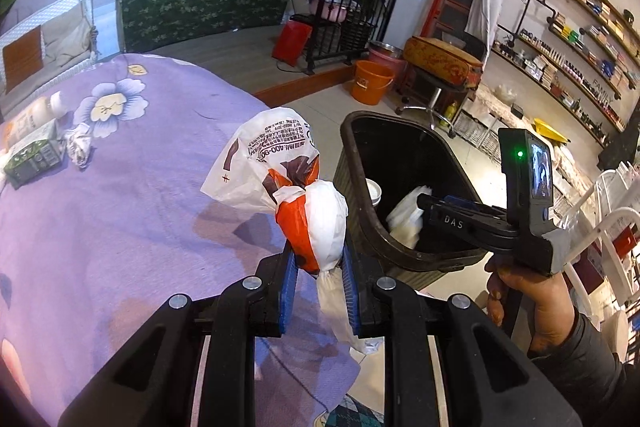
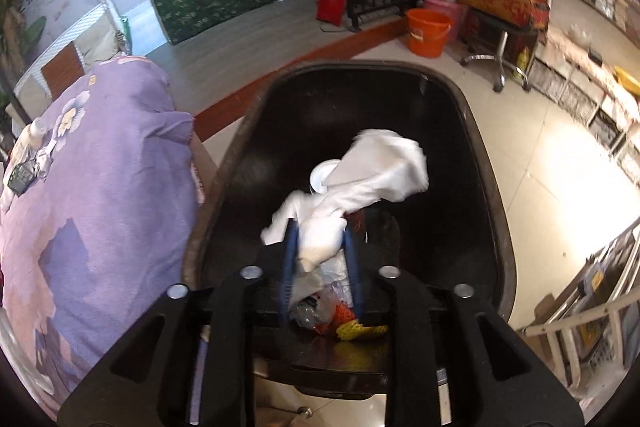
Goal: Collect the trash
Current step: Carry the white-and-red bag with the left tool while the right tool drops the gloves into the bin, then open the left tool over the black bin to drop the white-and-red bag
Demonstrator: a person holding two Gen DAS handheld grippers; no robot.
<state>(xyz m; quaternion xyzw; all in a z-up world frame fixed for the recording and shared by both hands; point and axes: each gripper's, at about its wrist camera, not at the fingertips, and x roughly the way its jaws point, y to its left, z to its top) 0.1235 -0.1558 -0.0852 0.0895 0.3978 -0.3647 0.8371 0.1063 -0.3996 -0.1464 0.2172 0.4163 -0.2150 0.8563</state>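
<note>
My left gripper (image 1: 319,263) pinches the light, crushable plastic bag (image 1: 296,187) at its knotted neck beside the bin (image 1: 404,255), while my right gripper (image 2: 320,247), over the bin, clamps a limp white bag (image 2: 360,179).

I see an orange bucket (image 1: 372,82) at one o'clock, a stool (image 1: 440,67) just right of it. A purple floral cloth (image 1: 120,187) spreads at nine o'clock; a green patterned panel (image 1: 208,3) stands at eleven o'clock.
</note>
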